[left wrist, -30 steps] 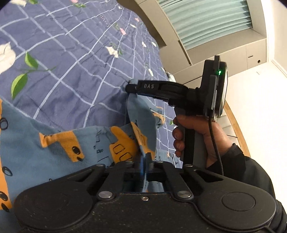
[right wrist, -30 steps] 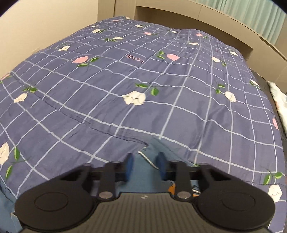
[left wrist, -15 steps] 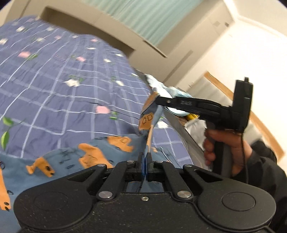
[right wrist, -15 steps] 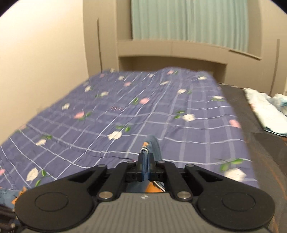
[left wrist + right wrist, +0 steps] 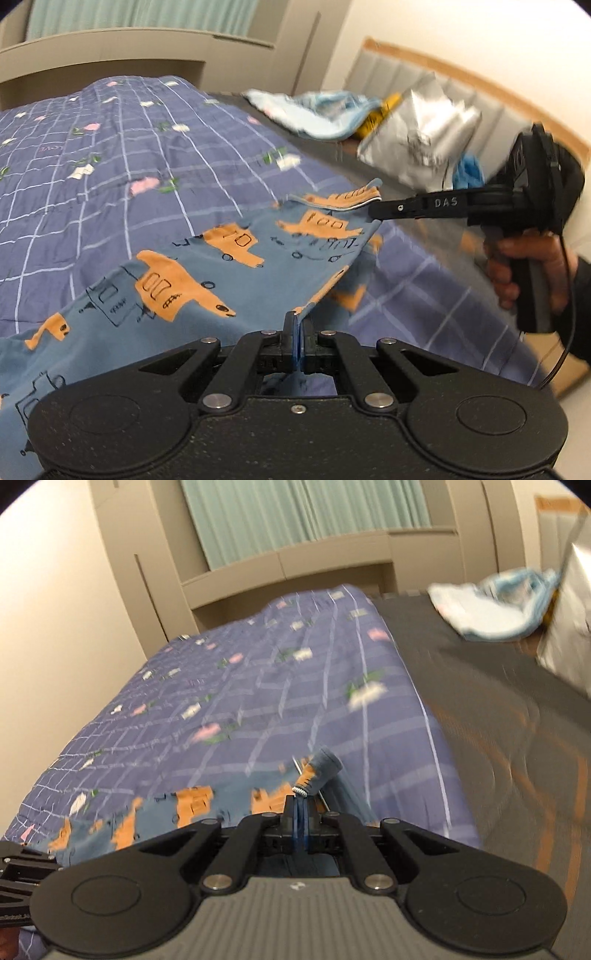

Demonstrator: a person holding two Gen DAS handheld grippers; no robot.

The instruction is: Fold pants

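Observation:
The blue pants point(image 5: 192, 280) with orange truck prints lie on the purple checked bedspread point(image 5: 92, 155), with one end lifted. My left gripper point(image 5: 297, 325) is shut on the pants' edge at the near side. My right gripper point(image 5: 373, 210) is shut on the far corner of the pants and holds it up, so the cloth stretches between the two. In the right wrist view my right gripper point(image 5: 300, 810) pinches a bunched bit of the pants point(image 5: 207, 805) with a white drawstring end.
A light blue cloth point(image 5: 314, 110) and a silver foil bag point(image 5: 421, 136) lie on the dark mattress point(image 5: 480, 709) to the right of the bedspread. A beige headboard point(image 5: 110, 55) and green curtain stand at the far end.
The right gripper closed on the pants and both grippers lifted them off the bed. The cloth is now spread wider between them, and both cameras tilted up toward the headboard.

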